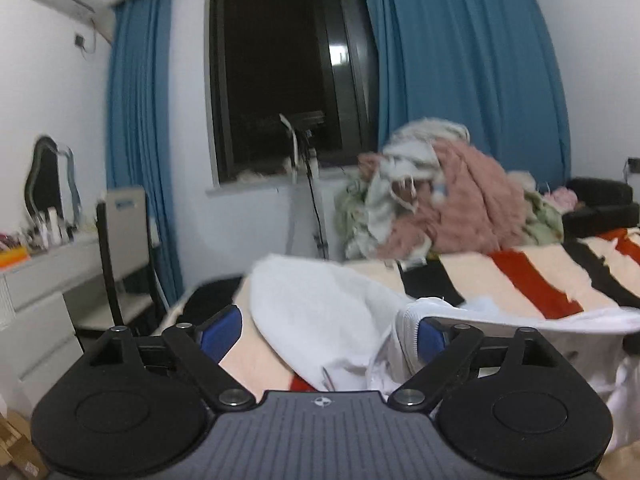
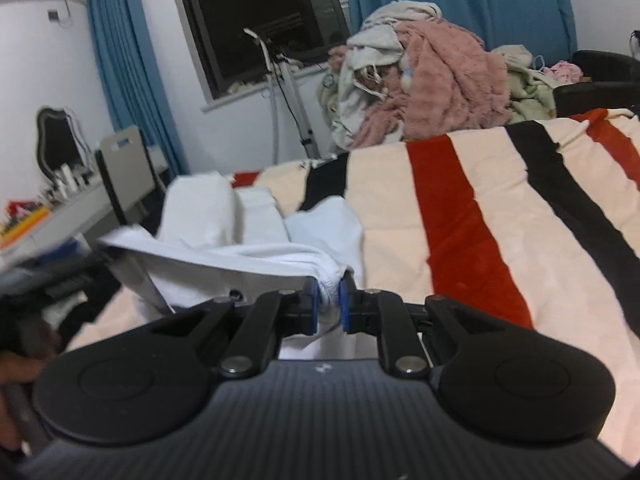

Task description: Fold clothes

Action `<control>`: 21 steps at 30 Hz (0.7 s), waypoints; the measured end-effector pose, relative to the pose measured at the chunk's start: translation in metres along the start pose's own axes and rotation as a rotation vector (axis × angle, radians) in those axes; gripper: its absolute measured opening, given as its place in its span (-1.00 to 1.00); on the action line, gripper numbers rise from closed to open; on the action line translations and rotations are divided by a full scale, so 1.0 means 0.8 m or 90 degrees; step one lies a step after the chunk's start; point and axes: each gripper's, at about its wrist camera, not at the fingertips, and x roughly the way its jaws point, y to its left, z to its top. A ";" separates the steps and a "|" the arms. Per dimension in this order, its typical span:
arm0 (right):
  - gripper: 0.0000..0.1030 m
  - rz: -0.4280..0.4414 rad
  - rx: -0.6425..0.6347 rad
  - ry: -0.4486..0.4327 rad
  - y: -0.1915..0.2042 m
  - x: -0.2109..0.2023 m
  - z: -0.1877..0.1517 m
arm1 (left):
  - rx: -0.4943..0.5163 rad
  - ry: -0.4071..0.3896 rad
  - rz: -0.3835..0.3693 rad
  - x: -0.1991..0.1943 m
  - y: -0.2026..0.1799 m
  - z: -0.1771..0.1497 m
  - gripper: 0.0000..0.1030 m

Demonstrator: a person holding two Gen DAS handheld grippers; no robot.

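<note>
A white garment (image 1: 320,316) lies rumpled on the striped bed. My left gripper (image 1: 328,332) is open, its blue pads wide apart, with the garment's hem draped over the right pad (image 1: 428,340). In the right wrist view the white garment (image 2: 224,232) stretches leftward from my right gripper (image 2: 329,304), which is shut on its stitched hem. The left gripper (image 2: 48,280) shows blurred at the left edge of that view.
The bed carries a cream blanket with red and black stripes (image 2: 480,208). A heap of pink and pale clothes (image 2: 424,88) sits at the bed's far end. A grey chair (image 1: 128,248), a white desk (image 1: 44,280), blue curtains and a dark window stand beyond.
</note>
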 end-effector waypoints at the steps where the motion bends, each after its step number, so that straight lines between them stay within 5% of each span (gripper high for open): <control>1: -0.62 -0.009 -0.008 0.011 0.002 0.002 -0.003 | -0.004 -0.008 0.000 -0.007 0.003 0.002 0.75; 4: -0.56 -0.049 -0.023 0.040 0.007 0.004 -0.013 | -0.024 -0.039 0.005 -0.024 0.010 0.015 0.75; 8: 0.46 -0.082 -0.062 0.016 0.018 -0.004 -0.019 | -0.030 -0.081 -0.024 -0.046 0.010 0.027 0.75; 15: 0.41 -0.086 -0.153 -0.019 0.044 0.003 -0.020 | -0.002 -0.099 -0.026 -0.056 -0.003 0.028 0.74; 18: 0.41 -0.152 -0.112 -0.090 0.026 -0.006 -0.006 | -0.010 -0.079 -0.034 -0.050 -0.003 0.026 0.75; 21: 0.41 -0.151 -0.045 -0.187 0.000 -0.038 0.018 | -0.005 -0.058 -0.049 -0.040 -0.006 0.020 0.76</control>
